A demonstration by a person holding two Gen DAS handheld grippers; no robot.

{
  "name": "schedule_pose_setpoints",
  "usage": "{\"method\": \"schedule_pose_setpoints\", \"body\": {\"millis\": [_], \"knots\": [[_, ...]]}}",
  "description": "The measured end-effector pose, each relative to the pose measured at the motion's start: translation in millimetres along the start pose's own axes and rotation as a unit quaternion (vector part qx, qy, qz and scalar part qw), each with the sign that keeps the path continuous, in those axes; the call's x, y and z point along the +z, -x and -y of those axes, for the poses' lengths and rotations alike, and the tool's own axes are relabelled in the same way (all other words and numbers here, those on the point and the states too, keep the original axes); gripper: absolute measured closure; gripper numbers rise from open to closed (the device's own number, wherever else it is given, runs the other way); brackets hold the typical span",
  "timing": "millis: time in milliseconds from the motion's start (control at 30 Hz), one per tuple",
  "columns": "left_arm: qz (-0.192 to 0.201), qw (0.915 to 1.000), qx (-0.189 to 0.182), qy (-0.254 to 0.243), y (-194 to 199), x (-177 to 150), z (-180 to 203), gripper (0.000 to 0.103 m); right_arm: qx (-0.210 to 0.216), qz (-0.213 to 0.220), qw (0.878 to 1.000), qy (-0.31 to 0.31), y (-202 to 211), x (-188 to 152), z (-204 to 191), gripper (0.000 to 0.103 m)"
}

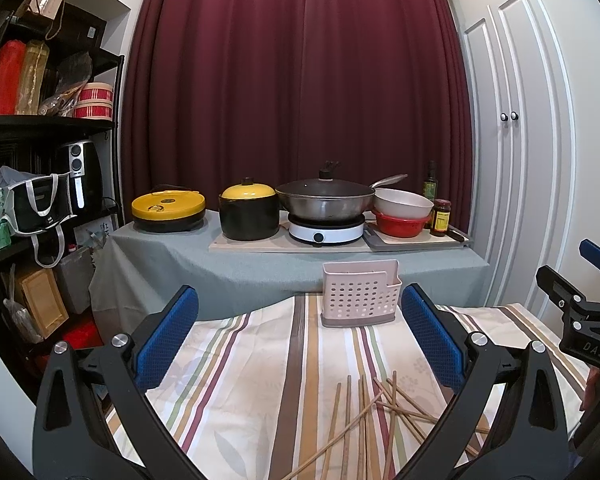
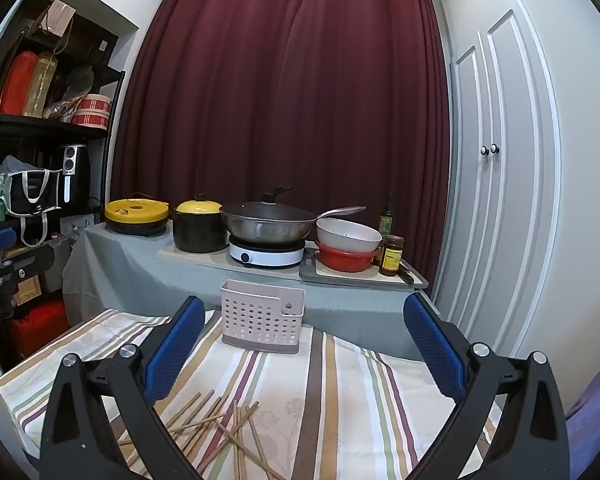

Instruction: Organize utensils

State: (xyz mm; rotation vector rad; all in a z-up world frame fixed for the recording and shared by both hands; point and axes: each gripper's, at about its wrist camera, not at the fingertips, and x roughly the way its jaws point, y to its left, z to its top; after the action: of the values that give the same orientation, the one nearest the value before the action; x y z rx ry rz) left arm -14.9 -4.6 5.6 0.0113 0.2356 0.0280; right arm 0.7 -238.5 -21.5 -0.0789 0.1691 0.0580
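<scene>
Several wooden chopsticks [image 1: 364, 420] lie crossed in a loose pile on the striped tablecloth [image 1: 252, 368], near its front. In the right wrist view the same chopsticks [image 2: 216, 428] sit low and left. A pale perforated utensil holder [image 1: 360, 294] stands upright at the cloth's far edge; the right wrist view shows the holder [image 2: 262, 316] too. My left gripper [image 1: 300, 336] is open above the cloth, nothing between its blue pads. My right gripper [image 2: 300, 340] is open as well, and empty. The right gripper's body [image 1: 588, 320] shows at the left view's right edge.
Behind the striped table a grey-covered counter [image 1: 260, 264] carries a yellow-lidded pan, a black pot [image 1: 250, 210], a wok on an induction hob [image 1: 326, 232], stacked bowls [image 1: 402, 212] and sauce bottles. A black shelf unit [image 1: 40, 128] stands left, white cupboard doors [image 1: 520, 140] right.
</scene>
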Motion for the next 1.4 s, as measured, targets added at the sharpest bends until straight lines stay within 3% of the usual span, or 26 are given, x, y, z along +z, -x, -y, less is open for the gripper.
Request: {"method": "schedule_pose_setpoints", "body": {"millis": [1400], "knots": [[-0.004, 1.0, -0.002, 0.001, -5, -8, 3, 0.004, 0.001, 0.0, 1.0, 0.006, -1, -2, -8, 0.006]]}}
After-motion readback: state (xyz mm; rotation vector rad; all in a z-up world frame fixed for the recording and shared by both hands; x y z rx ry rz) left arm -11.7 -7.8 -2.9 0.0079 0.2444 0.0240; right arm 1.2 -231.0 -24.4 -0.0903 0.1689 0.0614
